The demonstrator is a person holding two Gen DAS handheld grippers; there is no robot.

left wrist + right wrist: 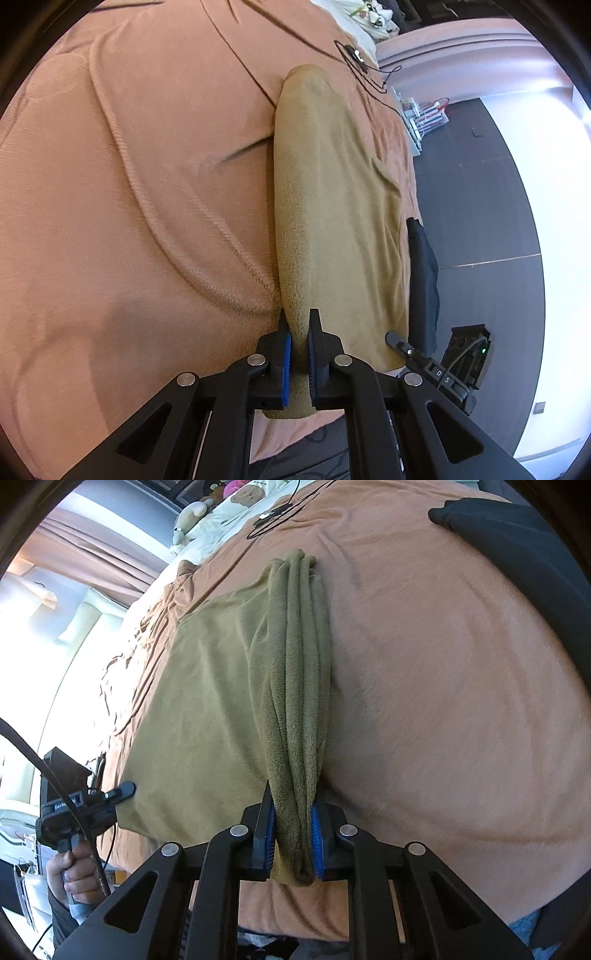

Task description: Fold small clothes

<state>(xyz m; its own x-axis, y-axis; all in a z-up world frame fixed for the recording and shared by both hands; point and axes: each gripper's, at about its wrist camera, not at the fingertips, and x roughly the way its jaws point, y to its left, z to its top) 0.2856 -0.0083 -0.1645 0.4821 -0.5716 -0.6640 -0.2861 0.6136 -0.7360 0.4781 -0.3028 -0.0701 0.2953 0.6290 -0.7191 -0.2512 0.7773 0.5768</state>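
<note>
Because the olive cloth (332, 206) is soft and floppy, each hand-held gripper (300, 354) (293, 836) pinches one bunched edge.

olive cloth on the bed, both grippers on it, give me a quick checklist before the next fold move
1. Left gripper shut on the olive cloth: ok, the blue pads pinch its folded edge.
2. Right gripper shut on the cloth: ok, several bunched layers sit between the pads.
3. All layers caught in the right grip: cannot tell, the bundle hides its inner folds.
4. Rest of the cloth lying flat on the orange bedspread: ok, only light creases.
5. Black cable clear of the cloth: ok, it lies beyond the far end.
6. Black garment clear of the cloth: ok, apart at the bed's edge.
</note>
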